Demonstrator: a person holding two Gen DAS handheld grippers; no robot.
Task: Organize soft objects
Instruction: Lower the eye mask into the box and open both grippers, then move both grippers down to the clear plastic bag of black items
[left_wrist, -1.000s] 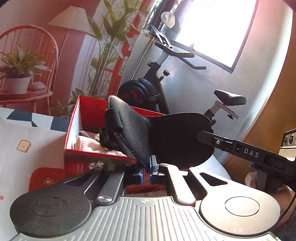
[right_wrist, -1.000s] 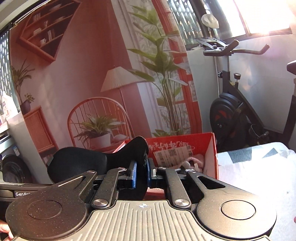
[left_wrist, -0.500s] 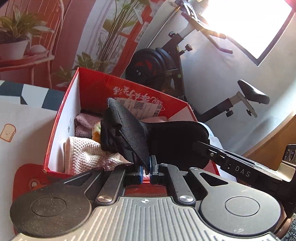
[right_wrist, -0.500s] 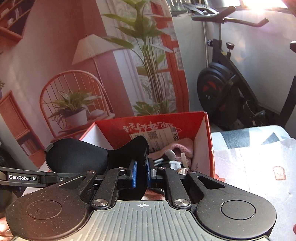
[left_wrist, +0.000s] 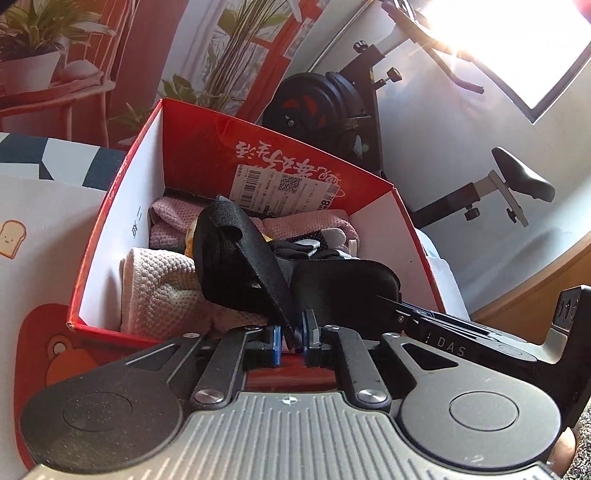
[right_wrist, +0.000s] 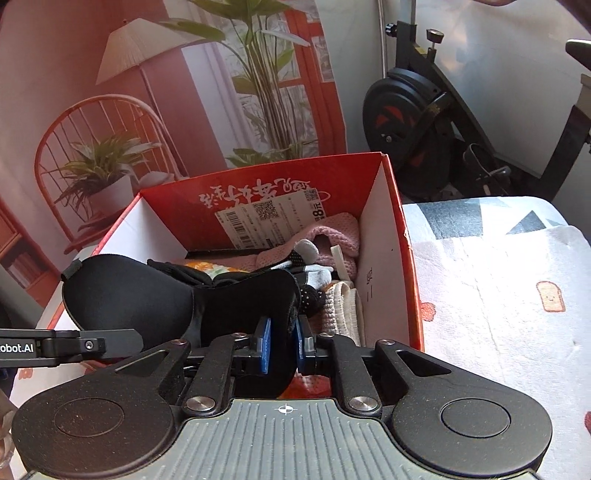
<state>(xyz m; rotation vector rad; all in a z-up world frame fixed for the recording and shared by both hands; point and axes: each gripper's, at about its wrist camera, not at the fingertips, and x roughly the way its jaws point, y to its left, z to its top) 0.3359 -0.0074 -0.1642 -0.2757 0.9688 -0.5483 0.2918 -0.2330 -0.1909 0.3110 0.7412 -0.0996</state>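
A black padded eye mask hangs between both grippers over the open red cardboard box. My left gripper pinches one end of the mask. My right gripper pinches the other end; its jaws stand slightly apart with the fabric between them. The mask sits low, at the box's near rim. Inside the box lie pink towels, a cream knit cloth and dotted gloves.
The box stands on a table covered by a white cloth with toast prints. An exercise bike stands behind the box. A printed backdrop with chair and plants fills the wall.
Both grippers have tipped down and moved forward, lowering the mask from above the box to its rim. The right jaws have eased a little wider around the fabric.
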